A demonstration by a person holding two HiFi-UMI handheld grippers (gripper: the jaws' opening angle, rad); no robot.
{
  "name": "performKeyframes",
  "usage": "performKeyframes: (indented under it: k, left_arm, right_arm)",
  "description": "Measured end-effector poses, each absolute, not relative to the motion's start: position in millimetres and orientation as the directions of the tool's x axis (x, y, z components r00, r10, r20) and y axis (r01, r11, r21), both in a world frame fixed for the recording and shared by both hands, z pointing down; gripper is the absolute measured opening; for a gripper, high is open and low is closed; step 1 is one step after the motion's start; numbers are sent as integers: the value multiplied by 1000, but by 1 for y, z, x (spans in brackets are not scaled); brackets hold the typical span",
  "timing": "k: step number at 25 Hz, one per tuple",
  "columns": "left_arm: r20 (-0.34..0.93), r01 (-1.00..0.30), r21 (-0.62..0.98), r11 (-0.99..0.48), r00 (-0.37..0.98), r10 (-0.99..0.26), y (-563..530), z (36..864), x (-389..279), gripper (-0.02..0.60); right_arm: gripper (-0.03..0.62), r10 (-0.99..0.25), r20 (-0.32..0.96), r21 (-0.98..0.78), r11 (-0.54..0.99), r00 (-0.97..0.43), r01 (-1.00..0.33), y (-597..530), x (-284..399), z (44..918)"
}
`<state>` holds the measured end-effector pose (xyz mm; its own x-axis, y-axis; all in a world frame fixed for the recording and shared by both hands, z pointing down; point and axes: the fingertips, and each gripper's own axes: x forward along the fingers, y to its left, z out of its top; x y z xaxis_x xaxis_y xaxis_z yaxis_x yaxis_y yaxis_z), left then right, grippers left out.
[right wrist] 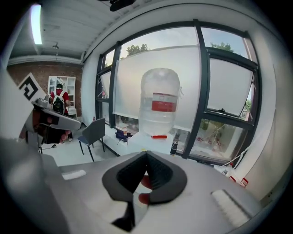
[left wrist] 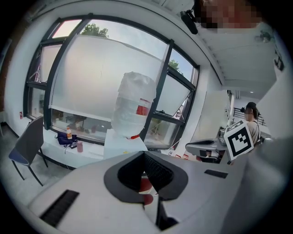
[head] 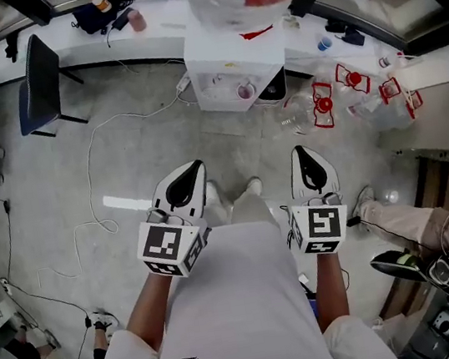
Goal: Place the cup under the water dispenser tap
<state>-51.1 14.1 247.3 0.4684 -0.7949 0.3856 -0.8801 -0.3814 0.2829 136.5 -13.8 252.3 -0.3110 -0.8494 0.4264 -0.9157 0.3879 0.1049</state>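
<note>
Floor (head: 120, 157): one dispenser (head: 233, 72), two hand-held grippers (head: 191, 169) (head: 301, 152).

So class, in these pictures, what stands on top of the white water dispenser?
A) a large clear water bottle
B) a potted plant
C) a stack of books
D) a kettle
A: a large clear water bottle with a red label stands upside down on the white water dispenser by the window.
</note>
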Motion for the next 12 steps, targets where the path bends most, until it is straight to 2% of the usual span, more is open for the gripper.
performKeyframes:
  k: [12]
  left_arm:
    - [326, -879, 249, -406, 471, -820, 28, 208, -67, 2]
  right_arm:
    - [11, -914, 300, 88, 312, -274, -946, 23, 149, 201]
